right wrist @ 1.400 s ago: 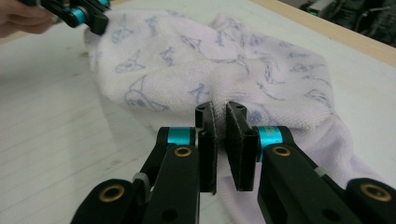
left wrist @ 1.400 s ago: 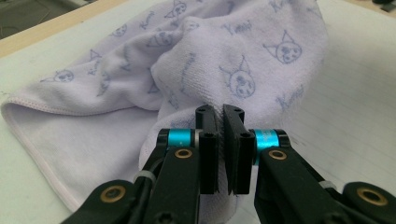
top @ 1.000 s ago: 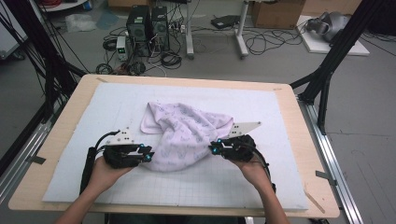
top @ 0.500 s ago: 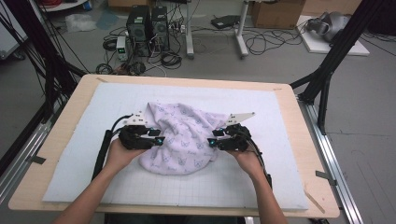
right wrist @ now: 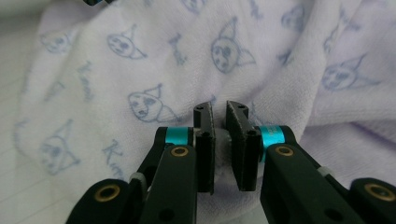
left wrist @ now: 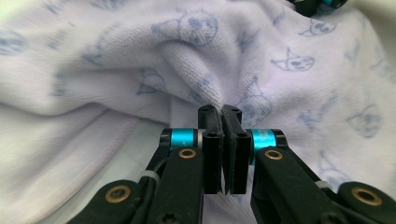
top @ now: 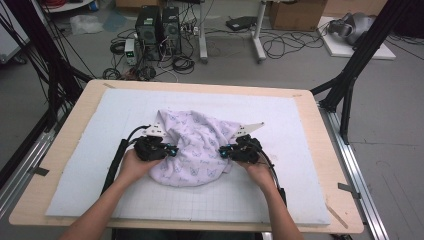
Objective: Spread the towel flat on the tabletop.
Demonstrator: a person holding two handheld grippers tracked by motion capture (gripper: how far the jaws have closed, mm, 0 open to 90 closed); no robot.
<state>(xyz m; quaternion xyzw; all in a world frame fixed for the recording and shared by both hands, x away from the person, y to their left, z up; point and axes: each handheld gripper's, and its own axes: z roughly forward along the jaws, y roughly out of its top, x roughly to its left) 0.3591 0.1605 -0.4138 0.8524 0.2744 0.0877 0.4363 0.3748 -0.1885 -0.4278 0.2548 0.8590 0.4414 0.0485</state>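
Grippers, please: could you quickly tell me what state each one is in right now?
Left gripper: jaws have just closed; shut on a fold of the towel.
Right gripper: jaws have just closed to a narrow gap, towel pinched between them.

From my seat I look down on a wooden bench [top: 60, 165] topped with a white gridded mat [top: 125, 107]. Beyond it, grey floor [top: 300, 65] carries tangled black cables [top: 287, 42], two dark computer towers [top: 159, 25] and a cardboard box [top: 295, 12]. Black frame struts [top: 357, 60] rise at both sides.
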